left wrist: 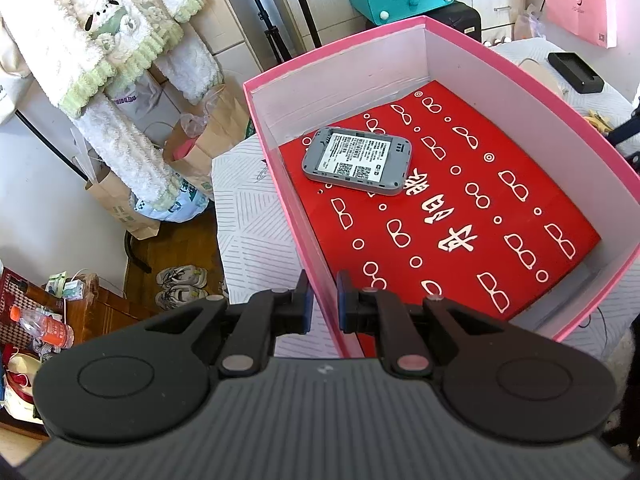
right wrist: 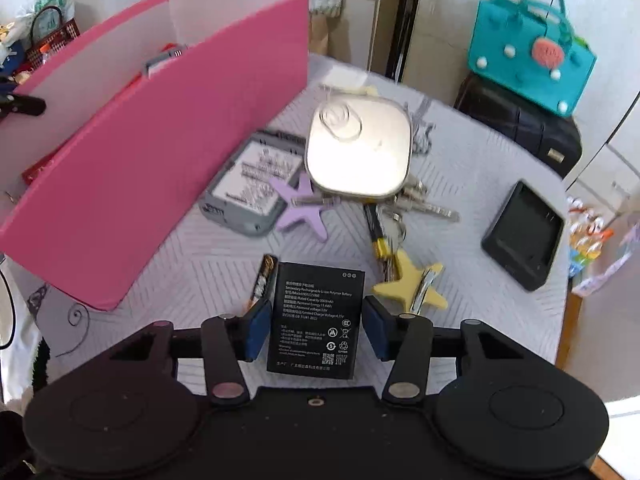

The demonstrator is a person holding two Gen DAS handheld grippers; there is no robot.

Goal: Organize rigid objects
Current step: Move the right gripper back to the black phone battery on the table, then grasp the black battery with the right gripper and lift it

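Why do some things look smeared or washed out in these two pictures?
Right wrist view: the keys and grey device are smeared by motion blur, the square mirror glares white, yet the black battery between the fingers reads sharp. Left wrist view: crisp, though the fisheye lens bows the pink box walls.

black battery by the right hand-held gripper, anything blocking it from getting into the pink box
Only the pink box wall nearest it: the black battery, between the right hand-held gripper fingers, must go up over the rim. Inside, a grey device sits near one corner; the rest of the red liner is bare.
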